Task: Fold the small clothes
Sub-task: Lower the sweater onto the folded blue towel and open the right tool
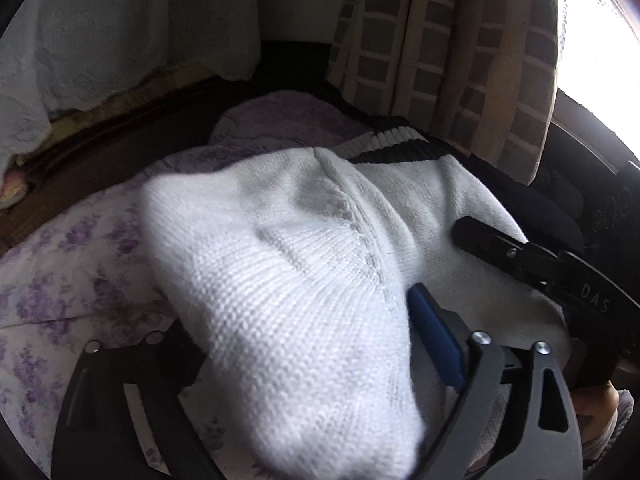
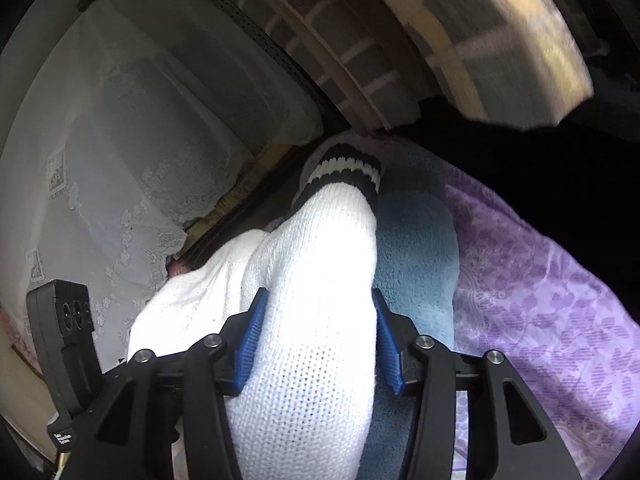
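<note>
I'm looking at a white sock (image 2: 320,280) being folded on the bed (image 2: 540,300), over a blue cloth (image 2: 416,248); fold looks partway, striped cuff (image 2: 340,168) lying far end, nothing squared yet. Right gripper (image 2: 318,344) jaws are clamping the sock's middle, pads pressing both sides. Left gripper (image 1: 280,360) jaws are standing wide apart, sock draping loosely between them, blue pad (image 1: 436,340) beside the knit, not squeezing.
</note>
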